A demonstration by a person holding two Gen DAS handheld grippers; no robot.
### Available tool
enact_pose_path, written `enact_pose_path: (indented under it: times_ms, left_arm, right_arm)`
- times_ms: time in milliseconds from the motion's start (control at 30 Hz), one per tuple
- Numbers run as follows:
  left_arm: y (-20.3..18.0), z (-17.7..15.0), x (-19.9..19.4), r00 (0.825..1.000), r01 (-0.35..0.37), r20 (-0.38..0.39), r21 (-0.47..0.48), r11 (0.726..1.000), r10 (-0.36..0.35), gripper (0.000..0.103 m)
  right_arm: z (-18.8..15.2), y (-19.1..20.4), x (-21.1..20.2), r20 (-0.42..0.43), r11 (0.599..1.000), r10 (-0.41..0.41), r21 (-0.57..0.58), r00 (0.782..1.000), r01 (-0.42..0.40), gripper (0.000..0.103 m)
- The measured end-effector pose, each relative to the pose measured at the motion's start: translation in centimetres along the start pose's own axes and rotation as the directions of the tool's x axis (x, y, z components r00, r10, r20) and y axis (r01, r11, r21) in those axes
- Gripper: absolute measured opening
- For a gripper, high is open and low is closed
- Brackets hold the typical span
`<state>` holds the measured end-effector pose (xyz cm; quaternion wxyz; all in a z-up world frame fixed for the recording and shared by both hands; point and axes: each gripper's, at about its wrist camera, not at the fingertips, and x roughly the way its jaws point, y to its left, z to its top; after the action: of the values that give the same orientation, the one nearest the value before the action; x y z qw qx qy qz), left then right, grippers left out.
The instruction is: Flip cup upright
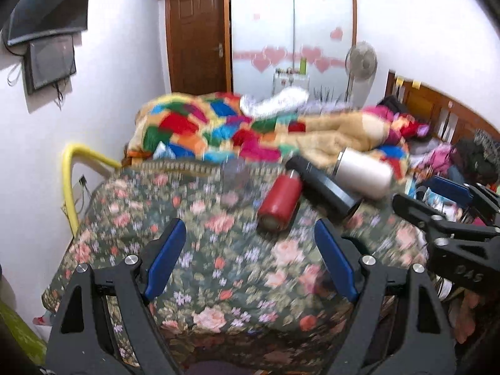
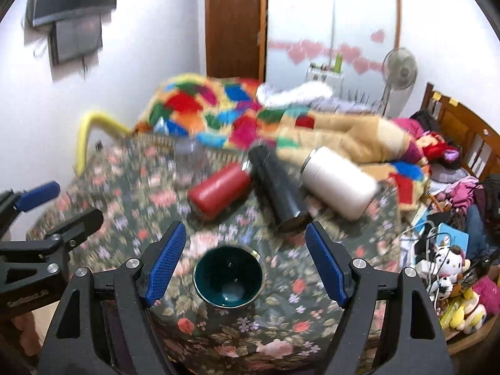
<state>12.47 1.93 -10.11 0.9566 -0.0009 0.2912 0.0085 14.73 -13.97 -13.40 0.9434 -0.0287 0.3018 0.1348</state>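
Straddling the dark teal cup (image 2: 228, 278), which stands mouth-up on the floral bedspread (image 2: 281, 328), the right gripper (image 2: 245, 261) holds its jaws apart, apparently for release, while the left gripper (image 1: 250, 259) hovers open, empty.

Bare floral bedspread (image 2: 131, 206) lies open left of the cup (image 2: 228, 276). Beyond it, three bottles lie side by side: red (image 2: 218, 189), black (image 2: 278, 189), white (image 2: 339, 181). A heaped quilt (image 2: 218, 109) blocks the far side.

The right gripper (image 1: 443, 215) bears raised letters reading "DAS" on its black body; nothing else is legible.
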Motion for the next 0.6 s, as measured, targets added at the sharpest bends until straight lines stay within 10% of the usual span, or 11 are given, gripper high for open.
enact_pose_path:
  times_ms: [400, 600]
  left_arm:
    - [-2.7, 3.5, -13.7, 0.936, 0.076, 0.344, 0.001, 0.997, -0.072, 0.099]
    - [-3.4, 3.1, -17.2, 0.911, 0.054, 0.409, 0.002, 0.999, -0.05, 0.103]
  right_arm:
    - [2.2, -2.2, -15.2, 0.403, 0.997, -0.065, 0.073, 0.913, 0.038, 0.085]
    - [1.6, -1.8, -17.4, 0.468, 0.996, -0.067, 0.079, 0.881, 0.034, 0.102]
